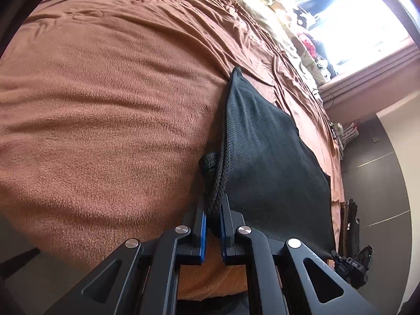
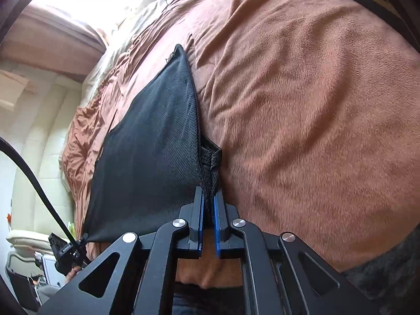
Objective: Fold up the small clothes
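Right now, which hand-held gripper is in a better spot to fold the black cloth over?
Neither clearly: the left hand-held gripper and the right hand-held gripper each pinch an edge of the black mesh garment above the brown blanket. Probably they should move together.

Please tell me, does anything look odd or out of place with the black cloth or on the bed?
Nothing looks damaged or spilled. The black mesh garment is held stretched above the brown blanket, with the left gripper and right gripper each shut on a bunched edge. A short fabric loop sticks out near each grip, which looks untidy only.
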The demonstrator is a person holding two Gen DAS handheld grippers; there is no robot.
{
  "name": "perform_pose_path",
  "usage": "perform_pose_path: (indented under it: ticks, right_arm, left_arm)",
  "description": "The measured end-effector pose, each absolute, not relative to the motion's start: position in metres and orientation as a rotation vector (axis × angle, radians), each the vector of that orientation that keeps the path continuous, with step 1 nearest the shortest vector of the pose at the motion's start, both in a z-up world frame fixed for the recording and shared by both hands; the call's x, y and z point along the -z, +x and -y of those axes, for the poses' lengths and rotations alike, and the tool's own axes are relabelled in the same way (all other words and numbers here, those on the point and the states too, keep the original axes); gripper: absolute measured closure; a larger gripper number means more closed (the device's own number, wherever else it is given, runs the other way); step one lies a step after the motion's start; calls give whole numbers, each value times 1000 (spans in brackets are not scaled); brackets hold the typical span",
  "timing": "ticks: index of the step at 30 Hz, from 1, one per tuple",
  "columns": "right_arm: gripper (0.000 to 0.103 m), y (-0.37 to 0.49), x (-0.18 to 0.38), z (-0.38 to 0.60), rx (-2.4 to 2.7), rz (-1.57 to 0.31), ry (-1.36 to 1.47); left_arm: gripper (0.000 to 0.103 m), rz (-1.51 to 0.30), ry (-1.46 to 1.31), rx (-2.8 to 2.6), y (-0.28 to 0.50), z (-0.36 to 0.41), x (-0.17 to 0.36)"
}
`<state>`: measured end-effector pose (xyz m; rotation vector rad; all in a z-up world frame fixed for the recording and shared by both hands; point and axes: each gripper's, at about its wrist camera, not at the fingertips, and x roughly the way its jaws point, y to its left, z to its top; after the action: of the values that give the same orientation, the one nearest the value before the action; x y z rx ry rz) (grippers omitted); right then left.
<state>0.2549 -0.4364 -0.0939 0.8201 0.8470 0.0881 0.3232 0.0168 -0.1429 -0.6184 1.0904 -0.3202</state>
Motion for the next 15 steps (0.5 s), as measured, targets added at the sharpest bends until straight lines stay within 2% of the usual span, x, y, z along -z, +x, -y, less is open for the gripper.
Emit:
perform_pose_path:
  ticks: [6,8,10,13,15]
  right_arm:
    - [90,259,72,423,36,-914,634]
    - [90,258,60,417,53,-911,583]
    - [90,255,49,412,53,-902,545]
    - [90,252,37,404,38,-893,502]
    - [82,254,31,398,21,-893,483]
  left_arm:
    - [91,-1115,-587,325,327,-10,149]
    - [77,-1111,-561,332,326,-6,148]
    - [71,-1103,-556,336,325,-4,149]
    - [70,-1105,-583,339,325,-4,154]
    - [70,-1104,-604,336,325,-5,158]
